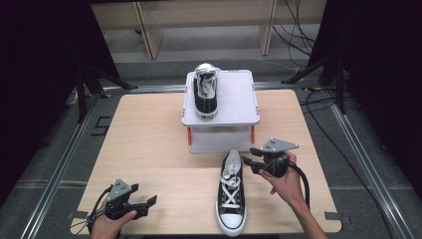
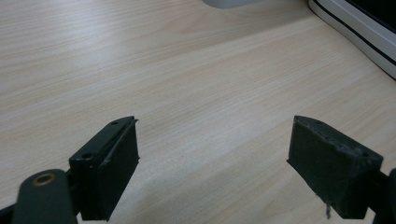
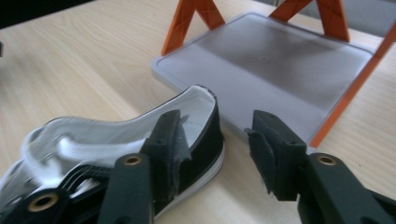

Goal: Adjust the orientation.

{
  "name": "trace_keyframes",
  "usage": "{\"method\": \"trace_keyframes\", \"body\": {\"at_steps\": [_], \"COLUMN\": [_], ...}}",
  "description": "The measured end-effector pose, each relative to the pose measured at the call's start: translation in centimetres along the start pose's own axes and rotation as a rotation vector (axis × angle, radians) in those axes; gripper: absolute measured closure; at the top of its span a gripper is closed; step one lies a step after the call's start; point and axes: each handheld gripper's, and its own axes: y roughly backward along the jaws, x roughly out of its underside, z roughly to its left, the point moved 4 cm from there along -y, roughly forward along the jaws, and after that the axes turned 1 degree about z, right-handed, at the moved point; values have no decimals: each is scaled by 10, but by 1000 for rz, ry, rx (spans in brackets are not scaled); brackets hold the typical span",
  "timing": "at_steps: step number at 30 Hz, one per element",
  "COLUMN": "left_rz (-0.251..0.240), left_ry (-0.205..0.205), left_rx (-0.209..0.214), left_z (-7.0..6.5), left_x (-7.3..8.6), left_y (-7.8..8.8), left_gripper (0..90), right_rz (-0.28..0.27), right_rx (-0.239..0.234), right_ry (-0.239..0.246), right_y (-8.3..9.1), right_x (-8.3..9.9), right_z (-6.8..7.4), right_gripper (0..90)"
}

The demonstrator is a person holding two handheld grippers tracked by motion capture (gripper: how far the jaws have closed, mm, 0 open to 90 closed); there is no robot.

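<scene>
A black canvas sneaker with white laces (image 1: pixel 231 191) lies on the wooden table (image 1: pixel 149 134), toe toward the front edge. Its pair (image 1: pixel 206 92) stands on top of a white two-level stand (image 1: pixel 239 99). My right gripper (image 1: pixel 250 157) sits at the heel of the near sneaker (image 3: pixel 93 135). In the right gripper view (image 3: pixel 217 140) one jaw is over the heel opening and the other stands outside the heel with a gap to it. My left gripper (image 1: pixel 149 204) rests at the front left, open over bare wood (image 2: pixel 212 158), with the sneaker's white sole (image 2: pixel 355 32) off to its far right.
The stand's lower tray (image 3: pixel 271 60) and orange legs (image 3: pixel 187 23) are just beyond the sneaker's heel. Dark curtains, cables and wooden furniture surround the table. Bare wood spreads across the left half of the table.
</scene>
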Motion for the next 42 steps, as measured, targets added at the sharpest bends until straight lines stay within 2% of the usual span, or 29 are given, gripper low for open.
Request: {"method": "trace_keyframes", "body": {"at_steps": [1,3,4,5,6,7,8,9,10,12,13,14,15,17,18,20,22,23,25,26,27,28,29,32,35,36,38,40,42], "left_rz": [16,16,16,12,5,8,13,13,23,10,22,14,7,25,25,22,13,6,14,6,20,15,20,28,21,22,23,30,23], "left_ry": [-16,-16,-16,-9,-5,-2,4,15,8,14,0,10,18,8,10,11,12,15,8,17,1,8,6,-1,3,3,2,-3,2], "left_rx": [-8,-5,-6,-2,6,3,-2,0,-10,1,-7,0,12,1,2,4,4,15,3,12,15,18,9,7,9,10,11,4,12], "left_z": [1,0,0,-1,0,0,2,2,4,3,5,4,2,4,3,4,4,2,4,2,3,2,3,2,3,3,3,2,2], "left_x": [1,1,1,1,1,1,2,1,2,1,1,1,1,2,2,2,1,1,1,1,1,1,2,2,2,2,2,2,2], "left_y": [1,0,1,1,0,0,-1,-2,-2,-2,-2,-2,-2,-1,0,0,2,3,3,2,4,3,2,4,3,2,2,4,2], "left_gripper": [153,153,153,153,153,153,153,153,153,153,153,152,153,153,153,153,153,153,153,153,153,153,153,153,153,153,153,153,153], "right_rz": [14,30,30,27,37,50,69,69,71,101,118,142,150,160,165,180,180,180,198,195,188,189,185,166,165,165,171,161,165], "right_rx": [-2,2,2,2,-15,-18,-45,-45,-50,-58,-62,-62,-57,-52,-28,14,23,42,96,110,119,127,119,93,114,114,116,116,107], "right_ry": [7,-10,-10,16,15,20,51,51,68,93,96,113,137,149,185,194,172,169,147,139,138,126,120,28,23,23,-9,-19,-82], "right_y": [-5,-17,-17,-21,-24,-27,-34,-34,-38,-45,-47,-51,-54,-53,-52,-46,-38,-31,-15,-8,-1,6,12,30,48,48,57,66,75], "right_x": [-2,-7,-7,-9,-11,-12,-13,-13,-13,-14,-14,-14,-14,-14,-15,-13,-10,-7,1,6,10,15,20,30,39,39,43,47,52], "right_z": [-2,-6,-6,-9,-9,-8,-7,-7,-6,-4,-3,-3,-2,0,0,-1,-5,-8,-12,-15,-17,-19,-22,-25,-20,-20,-17,-16,-11], "right_gripper": [567,581,581,589,604,621,667,667,681,694,720,755,795,804,812,818,816,811,794,785,778,769,759,747,746,746,746,749,761]}}
